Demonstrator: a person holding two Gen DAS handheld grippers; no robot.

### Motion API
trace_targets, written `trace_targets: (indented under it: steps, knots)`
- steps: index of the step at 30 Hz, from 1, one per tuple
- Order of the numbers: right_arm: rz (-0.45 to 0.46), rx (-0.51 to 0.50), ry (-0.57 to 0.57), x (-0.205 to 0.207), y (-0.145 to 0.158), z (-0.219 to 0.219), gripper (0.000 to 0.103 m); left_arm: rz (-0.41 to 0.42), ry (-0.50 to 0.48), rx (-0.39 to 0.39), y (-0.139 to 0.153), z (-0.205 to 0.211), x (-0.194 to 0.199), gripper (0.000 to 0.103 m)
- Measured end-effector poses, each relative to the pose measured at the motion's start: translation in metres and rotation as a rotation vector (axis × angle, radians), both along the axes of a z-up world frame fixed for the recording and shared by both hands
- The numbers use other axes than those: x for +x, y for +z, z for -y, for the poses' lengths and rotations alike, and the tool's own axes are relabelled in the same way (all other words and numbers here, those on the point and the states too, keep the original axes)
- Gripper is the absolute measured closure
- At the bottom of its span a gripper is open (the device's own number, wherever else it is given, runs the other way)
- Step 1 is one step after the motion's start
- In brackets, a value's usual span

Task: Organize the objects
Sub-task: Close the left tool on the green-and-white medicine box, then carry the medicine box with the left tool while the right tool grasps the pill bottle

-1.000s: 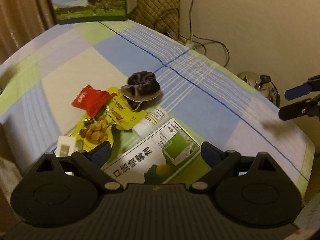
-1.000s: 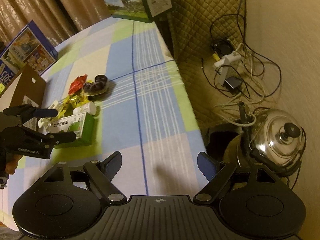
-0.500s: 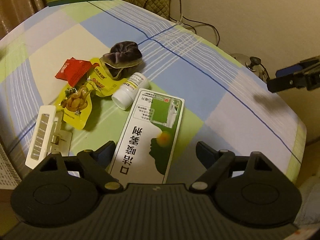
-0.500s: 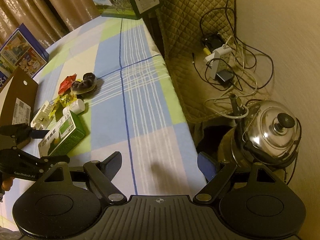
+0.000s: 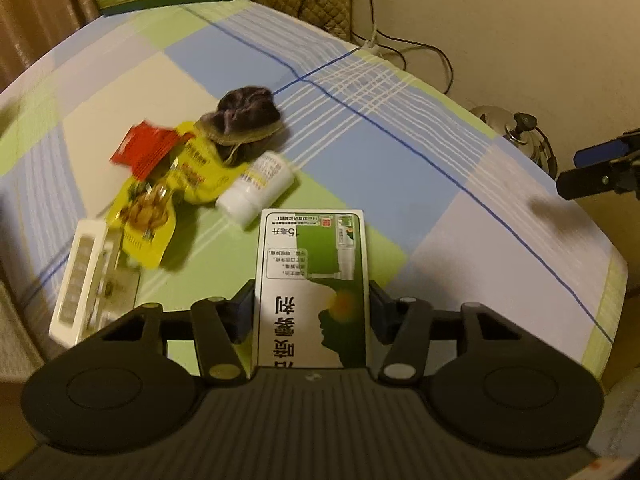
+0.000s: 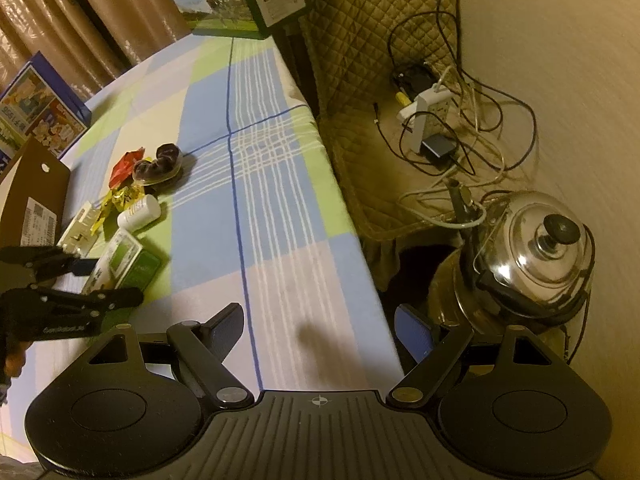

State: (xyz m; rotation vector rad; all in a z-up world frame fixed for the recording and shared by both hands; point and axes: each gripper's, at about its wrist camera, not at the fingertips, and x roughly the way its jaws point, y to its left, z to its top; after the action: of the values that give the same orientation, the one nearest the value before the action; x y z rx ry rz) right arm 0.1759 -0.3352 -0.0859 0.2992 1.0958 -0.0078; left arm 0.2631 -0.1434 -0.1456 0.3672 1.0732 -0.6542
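— Box (image 5: 312, 284) sits between the left gripper's (image 5: 312, 312) 2 pads, which press its long sides: a firm grasp, I judge, made for lifting it off the cloth (image 5: 380, 152).

— What lies beyond the box?

— Just past its far end, a white bottle (image 5: 256, 188) on its side; beyond that, yellow packets (image 5: 160, 208), a red sachet (image 5: 140, 148) and a dark scrunchie (image 5: 244, 116), heaped together. Left of the box, a white clip (image 5: 80, 276).

— And the right gripper (image 6: 320, 328)?

— Spread wide, holding nothing, well right of the box over the cloth's edge, likely kept clear. Whether the box has left the cloth is hard to tell; its near end is hidden.
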Motion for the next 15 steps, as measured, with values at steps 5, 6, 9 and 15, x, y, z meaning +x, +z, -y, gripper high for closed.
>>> trace_targets:
  steps: [5, 6, 9, 15]
  knots:
    - [0.006, 0.0, 0.016, 0.002, -0.001, -0.003, 0.023, -0.01, 0.111, -0.019, 0.004, -0.023, -0.018, 0.052]
    - [0.007, 0.0, 0.024, 0.003, -0.001, -0.004, 0.023, -0.012, 0.14, -0.023, 0.005, -0.03, -0.021, 0.052]
    - [0.01, 0.0, 0.062, 0.007, -0.002, -0.013, 0.023, -0.019, 0.224, -0.03, 0.009, -0.051, -0.032, 0.052]
    - [0.044, 0.009, 0.165, 0.023, -0.003, -0.045, 0.023, -0.007, 0.402, 0.004, 0.016, -0.101, -0.052, 0.052]
